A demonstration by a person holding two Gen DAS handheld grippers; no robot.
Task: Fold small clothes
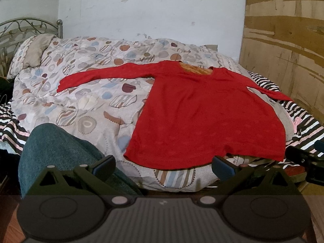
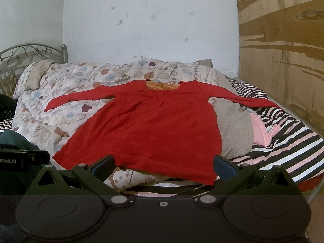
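While both claws hung just in front of the bed (image 2: 287, 141), a red top (image 2: 147, 125) lay flat on it with nothing holding it. The top lay on a quilt (image 1: 81, 93) with hearts and round spots, and its two long sleeves were spread out to the sides. Its neck pointed to the far wall and showed orange inside. Its bottom edge was close to the claws.

The left claw (image 1: 162, 165) was wide open and empty. Its two blue-tipped fingers (image 1: 104, 165) stood far apart, just short of the top's bottom edge. The right claw (image 2: 163, 165) was wide open and empty too, with the bottom edge of the top between its fingers as seen from its camera. I could not tell if it touched the cloth.

A striped blanket (image 2: 293, 149) in black, white and pink lay at the right side of the bed, next to a grey cloth (image 2: 235, 129). A leg in blue-green trousers (image 1: 60, 158) showed at the left. A grey pillow (image 1: 37, 50) sat by the metal bed head (image 1: 24, 26).
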